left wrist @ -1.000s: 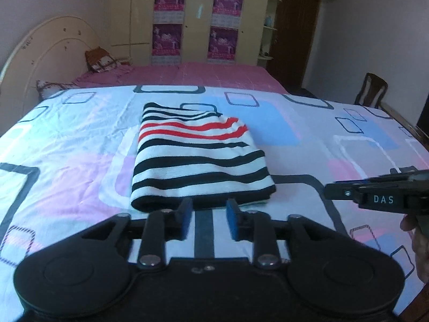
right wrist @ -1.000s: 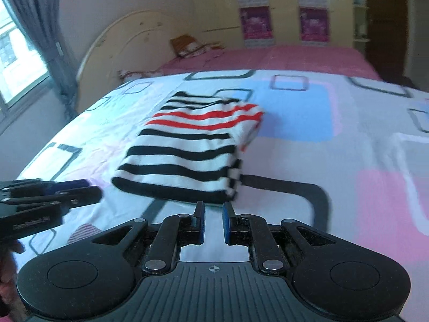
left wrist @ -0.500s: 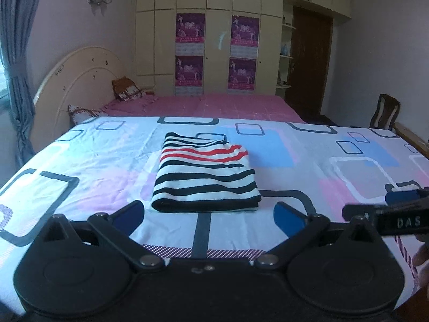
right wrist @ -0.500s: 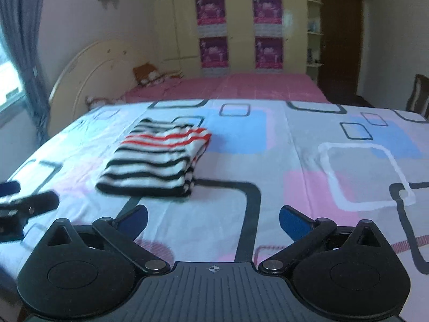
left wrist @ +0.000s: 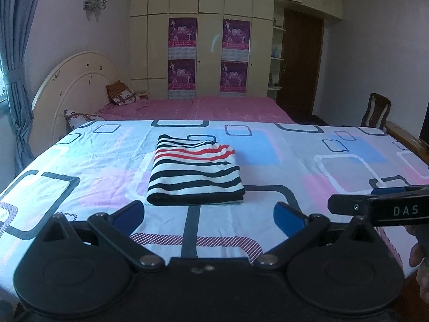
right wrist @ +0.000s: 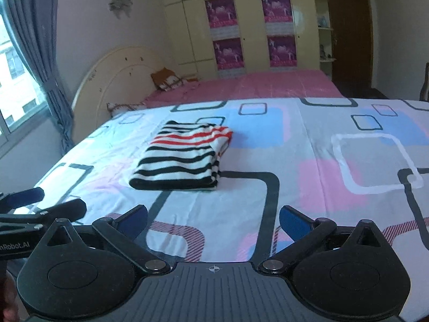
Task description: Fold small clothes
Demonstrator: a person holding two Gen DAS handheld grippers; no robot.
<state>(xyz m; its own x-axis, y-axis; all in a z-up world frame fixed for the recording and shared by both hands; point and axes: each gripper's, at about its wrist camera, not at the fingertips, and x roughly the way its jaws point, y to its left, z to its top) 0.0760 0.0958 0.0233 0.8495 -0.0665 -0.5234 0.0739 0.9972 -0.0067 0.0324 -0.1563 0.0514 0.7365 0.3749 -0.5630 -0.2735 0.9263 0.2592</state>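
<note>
A folded garment [left wrist: 194, 171] with black, white and red stripes lies flat on the patterned bedsheet [left wrist: 80, 166]. The right wrist view has the same garment [right wrist: 185, 155] left of centre. My left gripper [left wrist: 209, 214] hangs open over the near part of the sheet, short of the garment, with nothing between its blue pads. My right gripper [right wrist: 213, 218] is open too, back from the garment and to its right, also empty. Each gripper shows at the edge of the other's view: the right gripper [left wrist: 375, 204] and the left gripper [right wrist: 40, 206].
A pink bed [left wrist: 209, 107] with pillows [left wrist: 120, 95] and a cream headboard [left wrist: 69, 80] stands behind. A wardrobe [left wrist: 209, 40] with posters lines the back wall. A wooden chair [left wrist: 375, 110] is at the right, a curtain [right wrist: 40, 53] and window at the left.
Both grippers went from nearly shut at the garment's near edge to wide open. Both pulled back and rose, so the garment now looks smaller and farther off.
</note>
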